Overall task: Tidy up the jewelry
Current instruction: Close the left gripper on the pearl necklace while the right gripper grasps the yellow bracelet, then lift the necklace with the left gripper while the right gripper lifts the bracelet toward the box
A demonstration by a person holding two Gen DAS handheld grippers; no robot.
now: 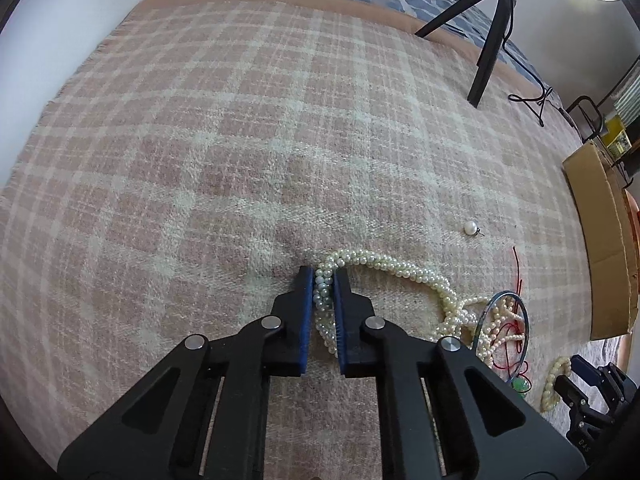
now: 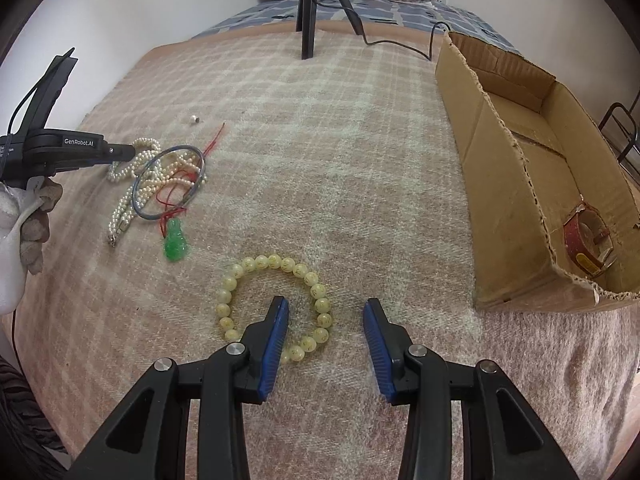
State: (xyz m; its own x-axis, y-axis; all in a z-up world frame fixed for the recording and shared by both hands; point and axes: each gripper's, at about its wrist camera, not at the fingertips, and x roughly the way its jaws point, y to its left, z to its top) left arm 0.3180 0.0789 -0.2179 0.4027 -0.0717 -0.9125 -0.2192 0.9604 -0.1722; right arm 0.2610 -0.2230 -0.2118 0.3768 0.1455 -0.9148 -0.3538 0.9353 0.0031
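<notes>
Your left tool (image 1: 323,280) is pinching the twisted pearl necklace (image 1: 384,264), its blue pads pressed against the strand on both sides where the rope bends on the blanket (image 1: 240,140). The rest of that necklace trails off to the right into a tangle with a thin metal bangle (image 1: 502,328) and a red cord (image 1: 517,272). A single loose pearl (image 1: 470,228) lies on the blanket beyond the pile, apart from it.

Your right tool (image 2: 326,312) is spread, with nothing gripped. Its left finger (image 2: 276,332) sits inside the ring of the yellow bead bracelet (image 2: 276,308), covering part of the near side, while the right finger is outside the ring on bare blanket; the right side of the bracelet lies between the two.

From the right wrist view, a green pendant (image 2: 176,245) on the red cord lies just beside the bangle, between the pearl pile and the bracelet. The cardboard box (image 2: 504,184) stands open at the right, well apart from the bracelet, and a red-strapped watch (image 2: 586,240) rests in its near end. A black tripod (image 2: 308,8) stands at the far edge of the blanket. Your gloved left hand (image 2: 32,216) shows at the left edge.
</notes>
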